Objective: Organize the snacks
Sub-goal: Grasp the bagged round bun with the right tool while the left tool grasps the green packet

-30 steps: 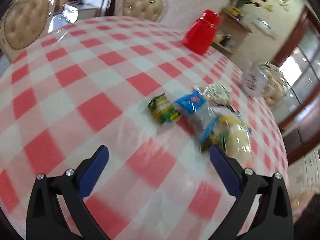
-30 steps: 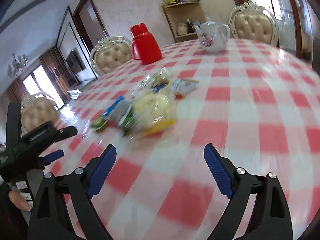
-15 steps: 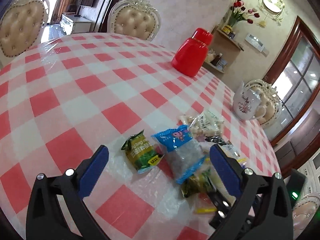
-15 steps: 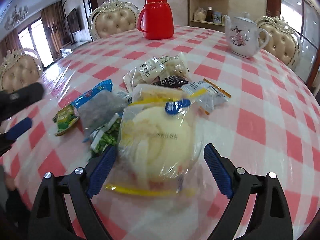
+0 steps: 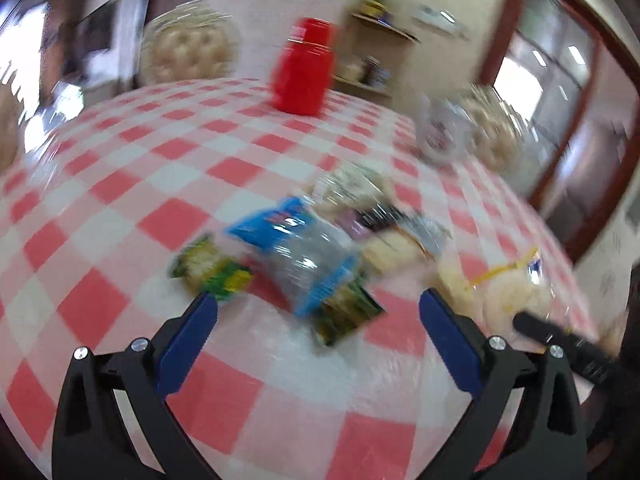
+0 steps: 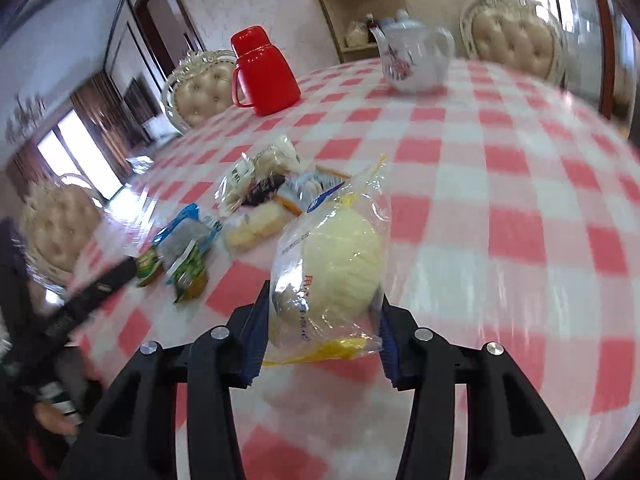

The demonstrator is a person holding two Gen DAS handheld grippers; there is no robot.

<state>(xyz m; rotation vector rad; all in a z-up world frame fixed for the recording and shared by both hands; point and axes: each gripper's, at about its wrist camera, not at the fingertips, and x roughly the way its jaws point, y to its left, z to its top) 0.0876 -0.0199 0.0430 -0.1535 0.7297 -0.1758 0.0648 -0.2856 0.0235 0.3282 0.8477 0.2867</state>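
A pile of wrapped snacks lies on the red-and-white checked table (image 5: pixel 120 184). My right gripper (image 6: pixel 322 312) is shut on a clear bag holding a pale round bun (image 6: pixel 336 256), lifted slightly off the cloth; the bun also shows in the left wrist view (image 5: pixel 508 292). My left gripper (image 5: pixel 316 320) is open and empty, just short of a blue-and-clear packet (image 5: pixel 296 248), a small green packet (image 5: pixel 208 268) and another green packet (image 5: pixel 344 312). The rest of the pile (image 6: pixel 260 184) lies behind, blurred in the left view.
A red thermos jug (image 6: pixel 260 76) and a white teapot (image 6: pixel 412 60) stand at the far side of the table. Cream padded chairs (image 6: pixel 200 88) ring the table. A wooden shelf (image 6: pixel 352 12) stands against the wall.
My right gripper has closed on the bun bag and drawn it away from the pile. My left gripper has swung right, closer to the blue and green packets.
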